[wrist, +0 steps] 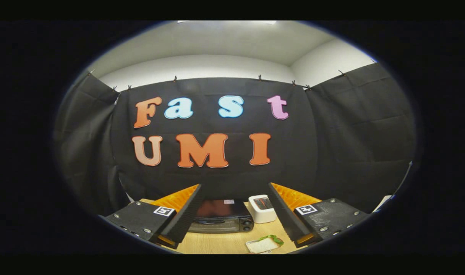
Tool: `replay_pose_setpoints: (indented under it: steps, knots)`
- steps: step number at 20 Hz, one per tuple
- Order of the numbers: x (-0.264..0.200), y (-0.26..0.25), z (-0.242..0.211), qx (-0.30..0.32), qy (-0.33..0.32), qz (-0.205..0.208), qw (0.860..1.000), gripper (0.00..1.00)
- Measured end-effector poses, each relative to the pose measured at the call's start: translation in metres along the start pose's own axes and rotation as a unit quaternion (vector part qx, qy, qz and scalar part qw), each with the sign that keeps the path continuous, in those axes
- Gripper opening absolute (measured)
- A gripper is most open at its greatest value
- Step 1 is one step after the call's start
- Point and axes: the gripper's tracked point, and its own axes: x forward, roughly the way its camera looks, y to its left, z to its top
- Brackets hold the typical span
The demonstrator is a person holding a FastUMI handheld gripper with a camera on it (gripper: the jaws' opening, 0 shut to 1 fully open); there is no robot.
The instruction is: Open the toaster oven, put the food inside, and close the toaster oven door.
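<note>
Toward the bench's (224,242) far edge stands the toaster oven (221,218), door apparently shut; food (264,244) lies nearer, untouched. Gripper (234,191) wide apart, holding nothing. All steps outstanding.

Hand-held gripper (234,191) at lower centre of frame: both black fingers (186,214) spread wide apart, holding nothing.
</note>
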Motion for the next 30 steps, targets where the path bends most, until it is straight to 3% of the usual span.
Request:
replay_pose_setpoints:
  steps: [10, 17, 21, 25, 30]
  knots:
    - [0.014, 0.019, -0.021, 0.000, 0.016, 0.017, 1.000, 0.99]
    - [0.039, 0.048, -0.061, -0.004, 0.048, 0.046, 0.998, 0.99]
    - [0.063, 0.066, -0.103, -0.011, 0.072, 0.055, 0.996, 0.99]
    - [0.090, 0.092, -0.168, -0.012, 0.125, 0.080, 0.989, 0.99]
    - [0.123, 0.110, -0.244, -0.040, 0.184, 0.081, 0.979, 0.99]
